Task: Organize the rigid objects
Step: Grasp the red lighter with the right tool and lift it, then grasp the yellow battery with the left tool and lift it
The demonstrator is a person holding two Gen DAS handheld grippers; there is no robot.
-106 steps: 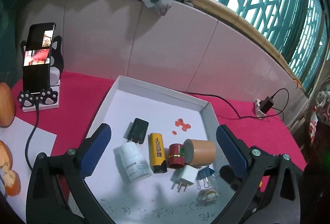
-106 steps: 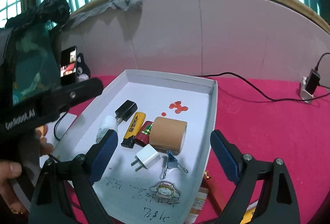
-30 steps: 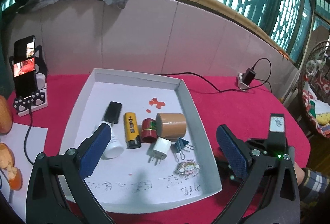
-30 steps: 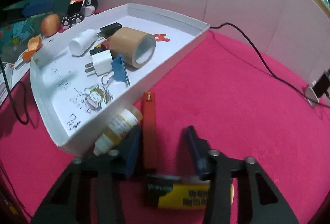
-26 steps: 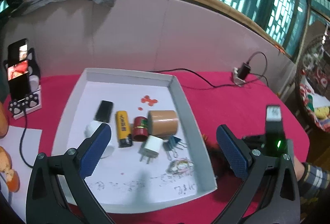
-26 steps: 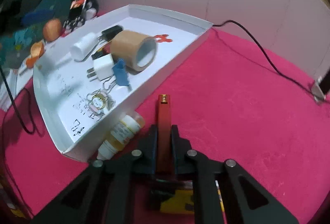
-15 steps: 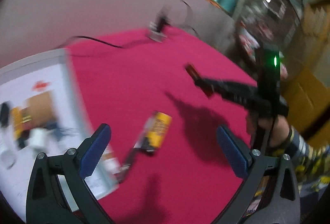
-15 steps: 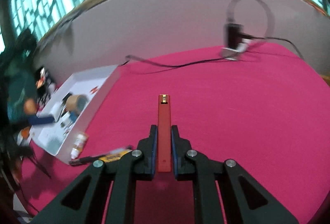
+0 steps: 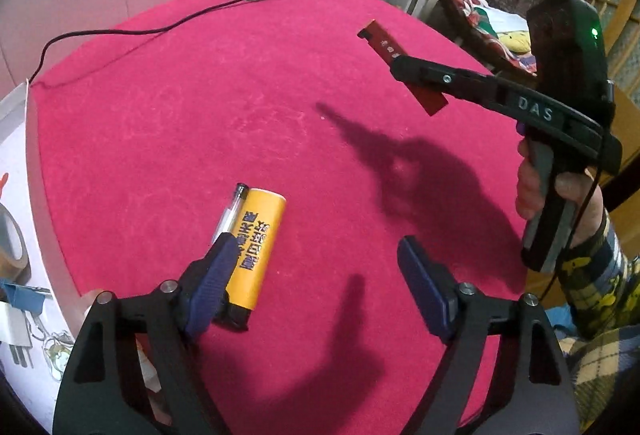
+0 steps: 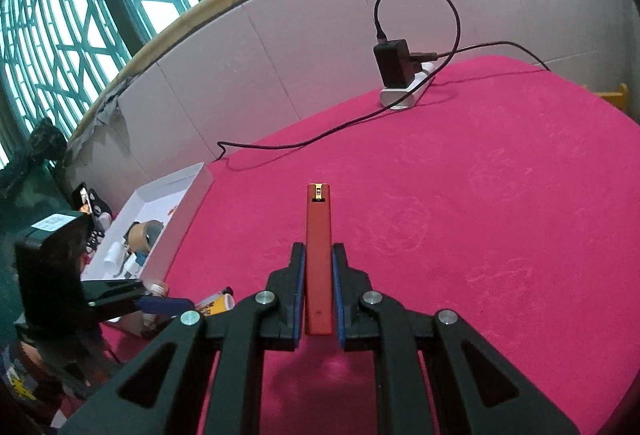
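A yellow lighter (image 9: 256,247) lies on the red tablecloth beside a clear pen (image 9: 229,213). My left gripper (image 9: 320,275) hangs just over them. Its jaws are closing, the lighter sits between them against the left finger (image 9: 212,275), and the right pad is well clear of it. A flat red stick (image 10: 319,227) with a gold tip is held up off the cloth, and my right gripper (image 10: 319,267) is shut on it. In the left wrist view the red stick (image 9: 384,45) and right gripper (image 9: 400,65) are at the upper right, held by a hand in a plaid sleeve.
The white tray (image 10: 192,187) with tape, a plug and clips stands at the left; its wall (image 9: 36,155) is beside the lighter. A small bottle (image 10: 158,289) lies against the tray. A black charger (image 10: 396,67) on a power strip and its cable cross the back.
My right gripper closed on the red stick beside the tray, lifted it and swung away. My left gripper swung from over the tray down to the lighter, and its jaws have narrowed.
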